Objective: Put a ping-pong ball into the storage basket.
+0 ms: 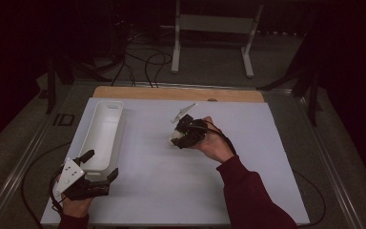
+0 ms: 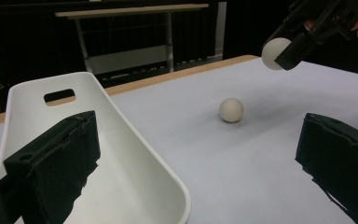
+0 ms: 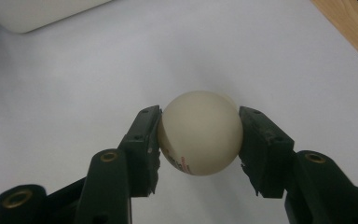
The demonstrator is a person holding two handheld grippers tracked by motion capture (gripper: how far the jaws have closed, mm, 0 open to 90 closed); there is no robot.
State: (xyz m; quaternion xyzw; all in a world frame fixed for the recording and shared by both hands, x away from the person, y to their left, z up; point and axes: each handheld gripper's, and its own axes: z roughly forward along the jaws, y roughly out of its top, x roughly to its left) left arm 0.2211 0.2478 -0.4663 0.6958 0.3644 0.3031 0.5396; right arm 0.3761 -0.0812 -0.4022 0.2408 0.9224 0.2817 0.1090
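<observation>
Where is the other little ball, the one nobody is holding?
In the left gripper view the loose ball lies on the white table, right of the white tray, below the right gripper holding its twin.

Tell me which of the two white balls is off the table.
The ball clamped in the right gripper, lifted above the white table. The other ball rests loose on the table beyond the white tray.

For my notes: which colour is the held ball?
Cream ball, red print; right gripper view.
</observation>
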